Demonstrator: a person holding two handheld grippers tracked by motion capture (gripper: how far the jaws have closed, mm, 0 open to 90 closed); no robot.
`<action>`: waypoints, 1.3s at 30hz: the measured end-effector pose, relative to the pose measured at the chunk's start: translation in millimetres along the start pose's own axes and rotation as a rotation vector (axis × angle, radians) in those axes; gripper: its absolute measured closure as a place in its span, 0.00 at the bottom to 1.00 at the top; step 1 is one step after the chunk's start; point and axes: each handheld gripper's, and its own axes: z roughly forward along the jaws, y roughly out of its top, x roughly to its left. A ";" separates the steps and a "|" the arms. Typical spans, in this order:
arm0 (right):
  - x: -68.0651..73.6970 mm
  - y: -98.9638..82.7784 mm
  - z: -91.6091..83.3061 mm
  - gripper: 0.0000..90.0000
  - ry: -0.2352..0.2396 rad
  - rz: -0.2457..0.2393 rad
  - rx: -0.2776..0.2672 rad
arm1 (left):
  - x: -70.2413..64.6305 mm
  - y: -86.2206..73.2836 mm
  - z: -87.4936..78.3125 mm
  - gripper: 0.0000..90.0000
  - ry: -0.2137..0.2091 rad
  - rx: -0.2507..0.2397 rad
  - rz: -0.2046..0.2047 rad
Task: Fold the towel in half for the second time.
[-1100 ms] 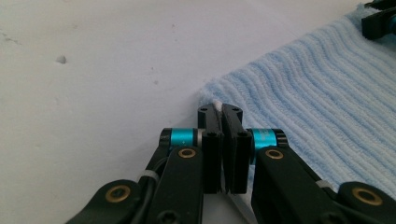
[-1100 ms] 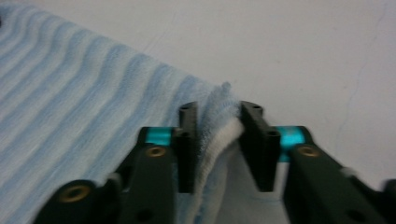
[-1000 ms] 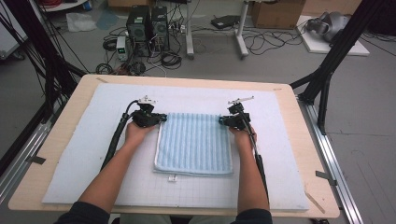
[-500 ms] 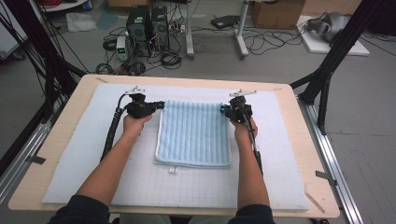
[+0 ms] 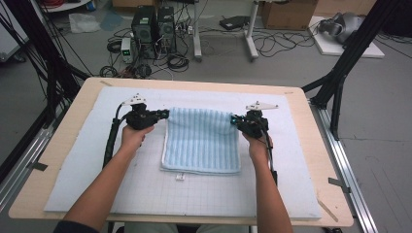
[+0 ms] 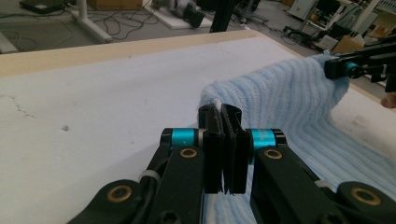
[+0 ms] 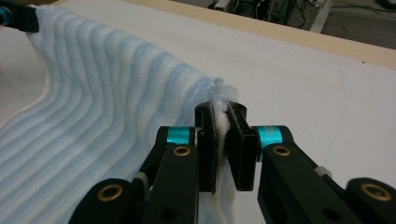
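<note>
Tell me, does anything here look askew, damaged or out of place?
Nothing stands out. The towel is held by its two far corners, one in the left gripper and one in the right gripper. Its near edge lies straight on the white mat. No tear or stain shows.

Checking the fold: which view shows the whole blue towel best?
The high view: the blue towel shows entire, both far corners lifted. The left gripper view and right gripper view show just its pinched corners and sagging edge.
</note>
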 end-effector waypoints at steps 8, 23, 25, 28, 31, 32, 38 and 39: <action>12.3 -13.7 -23.6 0.92 0.055 -0.010 -0.032 | -16.1 -8.6 -22.1 0.97 -0.038 -0.025 0.016; 37.2 -42.7 -50.2 0.91 0.083 -0.059 -0.036 | -41.5 -43.3 -43.9 0.97 -0.087 0.002 0.030; 41.6 -47.5 -53.0 0.91 0.090 -0.065 -0.030 | -43.7 -48.0 -46.8 0.97 -0.091 0.007 0.032; 46.2 -54.6 -56.2 0.91 0.088 -0.079 -0.026 | -44.9 -55.5 -50.6 0.96 -0.098 0.020 0.015; 48.3 -61.4 -58.1 0.90 0.089 -0.083 -0.023 | -47.1 -62.1 -52.9 0.96 -0.102 0.034 0.019; 48.2 -63.5 -58.0 0.90 0.093 -0.084 -0.018 | -47.5 -64.3 -53.4 0.96 -0.105 0.044 0.019; 48.7 -73.4 -60.3 0.90 0.090 -0.080 -0.014 | -53.0 -70.6 -57.4 0.96 -0.128 0.056 0.016; 49.2 -75.3 -61.4 0.90 0.093 -0.073 -0.018 | -54.1 -71.0 -58.2 0.96 -0.127 0.062 0.022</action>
